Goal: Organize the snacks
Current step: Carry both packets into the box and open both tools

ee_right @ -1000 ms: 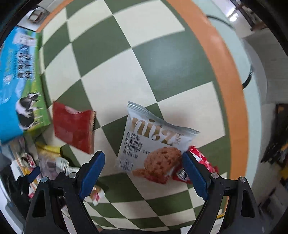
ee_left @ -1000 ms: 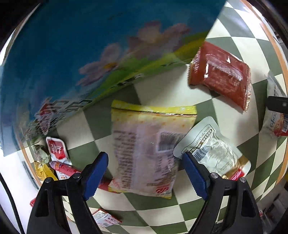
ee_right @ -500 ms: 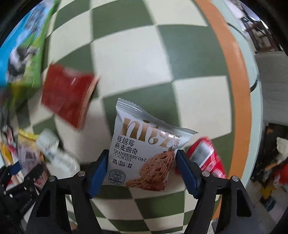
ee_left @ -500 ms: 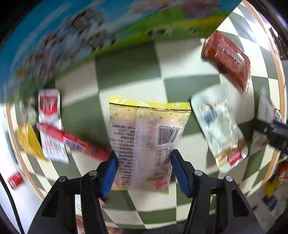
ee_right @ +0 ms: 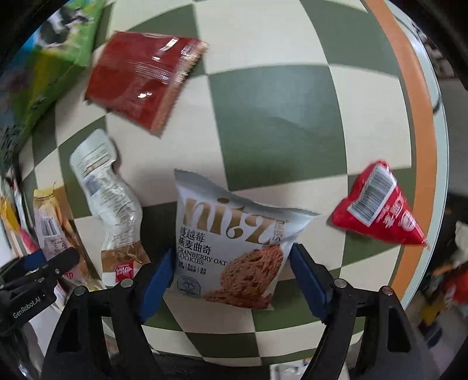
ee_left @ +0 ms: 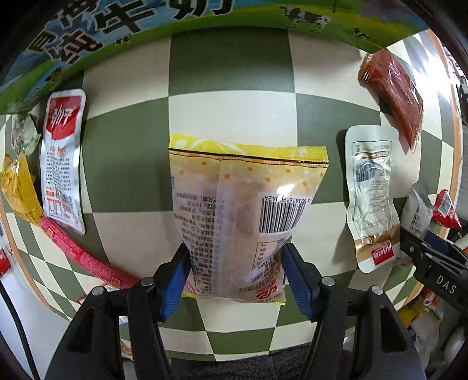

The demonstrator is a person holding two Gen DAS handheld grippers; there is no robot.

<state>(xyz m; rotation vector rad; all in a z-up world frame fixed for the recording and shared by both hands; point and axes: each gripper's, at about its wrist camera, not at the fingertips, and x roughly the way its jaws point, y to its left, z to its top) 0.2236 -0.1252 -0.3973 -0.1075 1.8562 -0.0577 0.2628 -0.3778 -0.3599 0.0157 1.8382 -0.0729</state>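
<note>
A yellow-topped clear snack packet point(ee_left: 242, 198) with a barcode sits between the blue pads of my left gripper point(ee_left: 234, 248). The pads press its lower sides while the jaws are opening slightly. In the right wrist view a silver cranberry oat cookie packet point(ee_right: 234, 233) is pinched at its bottom between the pads of my right gripper point(ee_right: 232, 251), whose jaws are also opening a little. Both packets hang just over the green-and-cream checked table point(ee_left: 228, 73). The right gripper's black finger point(ee_left: 424, 251) shows at the left view's right edge.
A blue-green milk carton point(ee_left: 146, 26) stands at the table's back. Loose on the table lie a dark red packet point(ee_right: 140, 79), a white vacuum pouch point(ee_right: 105, 190), a red triangular packet point(ee_right: 380, 213), a white-red sachet point(ee_left: 63, 163) and a red stick point(ee_left: 84, 260). An orange rim point(ee_right: 409, 117) marks the table edge.
Both grippers went from wide open around their packets to closed on them. Each packet now moves with its gripper; the cookie packet has come away from the red triangular packet.
</note>
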